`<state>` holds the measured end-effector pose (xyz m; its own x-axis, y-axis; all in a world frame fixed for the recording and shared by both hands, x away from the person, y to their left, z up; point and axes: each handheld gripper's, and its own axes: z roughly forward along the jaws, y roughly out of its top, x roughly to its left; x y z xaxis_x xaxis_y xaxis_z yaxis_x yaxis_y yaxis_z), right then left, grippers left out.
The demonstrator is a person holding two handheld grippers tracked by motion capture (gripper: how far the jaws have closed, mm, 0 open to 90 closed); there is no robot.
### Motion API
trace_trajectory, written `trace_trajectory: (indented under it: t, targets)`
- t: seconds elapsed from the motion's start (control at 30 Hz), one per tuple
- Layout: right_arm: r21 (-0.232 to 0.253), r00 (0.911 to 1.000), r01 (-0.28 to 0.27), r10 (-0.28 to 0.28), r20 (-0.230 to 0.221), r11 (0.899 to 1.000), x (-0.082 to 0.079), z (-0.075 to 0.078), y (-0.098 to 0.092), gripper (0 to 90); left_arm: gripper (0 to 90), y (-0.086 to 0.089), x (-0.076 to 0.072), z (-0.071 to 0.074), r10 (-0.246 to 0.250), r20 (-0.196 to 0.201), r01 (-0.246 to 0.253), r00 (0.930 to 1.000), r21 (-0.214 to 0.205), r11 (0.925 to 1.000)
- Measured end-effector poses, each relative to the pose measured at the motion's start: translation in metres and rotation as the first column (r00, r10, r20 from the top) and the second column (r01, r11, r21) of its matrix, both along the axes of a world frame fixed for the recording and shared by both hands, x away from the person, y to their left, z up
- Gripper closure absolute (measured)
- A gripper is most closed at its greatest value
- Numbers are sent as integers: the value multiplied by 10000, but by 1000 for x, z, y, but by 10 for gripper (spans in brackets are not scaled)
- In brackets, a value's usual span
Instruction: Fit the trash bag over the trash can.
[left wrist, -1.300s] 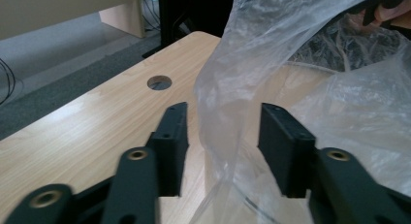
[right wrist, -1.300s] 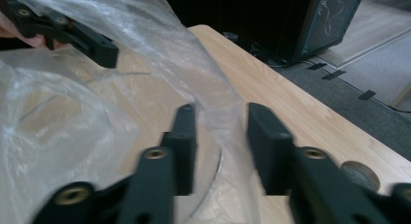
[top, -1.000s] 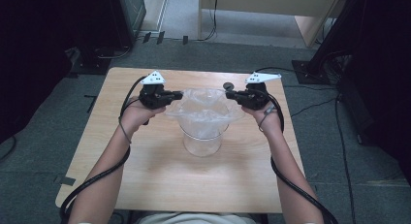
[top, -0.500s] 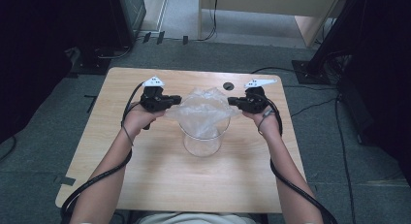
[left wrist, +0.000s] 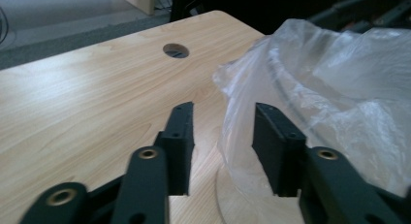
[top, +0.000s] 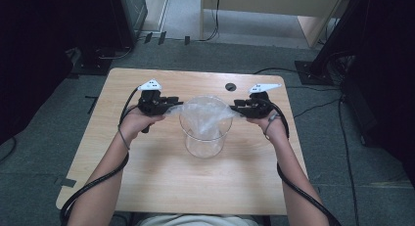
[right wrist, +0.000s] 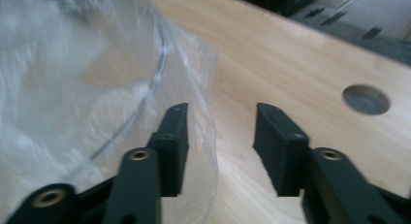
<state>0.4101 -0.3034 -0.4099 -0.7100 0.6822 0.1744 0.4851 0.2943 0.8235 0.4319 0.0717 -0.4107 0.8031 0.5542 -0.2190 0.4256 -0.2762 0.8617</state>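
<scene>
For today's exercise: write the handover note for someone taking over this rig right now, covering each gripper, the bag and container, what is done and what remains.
Left gripper: jaws have just been opening, now apart, with the edge of the clear plastic bag loose between them.
Right gripper: jaws have just been opening too, apart beside the bag's other edge, pads not pressing it.
Clear container: upright mid-table, with the bag draped over its rim and into it.
Done: bag lowered over the container and let go.
Left, probably: tidy the bag around the rim, then draw both grippers back.

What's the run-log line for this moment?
left gripper: opening, bag edge between jaws | right gripper: opening | plastic bag: draped over clear container
</scene>
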Motion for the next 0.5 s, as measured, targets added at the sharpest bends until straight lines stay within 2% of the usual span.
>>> trace_trajectory:
  t: [0.03,0.1,0.17,0.27,0.37,0.5]
  targets:
    - [148,9999,89,-91,138,9999,-1,3,-3,501,566,1,-1,2,-10,181,9,9998,21,10000]
    - [397,9991,183,-198,377,9990,-2,9,-8,459,513,3,0,6,25,176,-22,9998,-117,9999]
    - [655,9989,36,-67,470,9978,-5,15,-11,432,459,4,-1,8,-24,209,27,9998,-168,9999]
    - [692,9977,-14,-33,682,9976,-9,22,-11,377,414,7,-2,12,103,384,-92,9992,-288,9995]
    - [810,9977,-186,132,663,9965,-12,28,-9,401,401,6,-5,18,70,544,-53,9985,-305,9995]
    - [642,9972,-496,458,588,9967,-16,33,-2,451,387,3,-9,24,-207,604,220,9980,-199,9996]
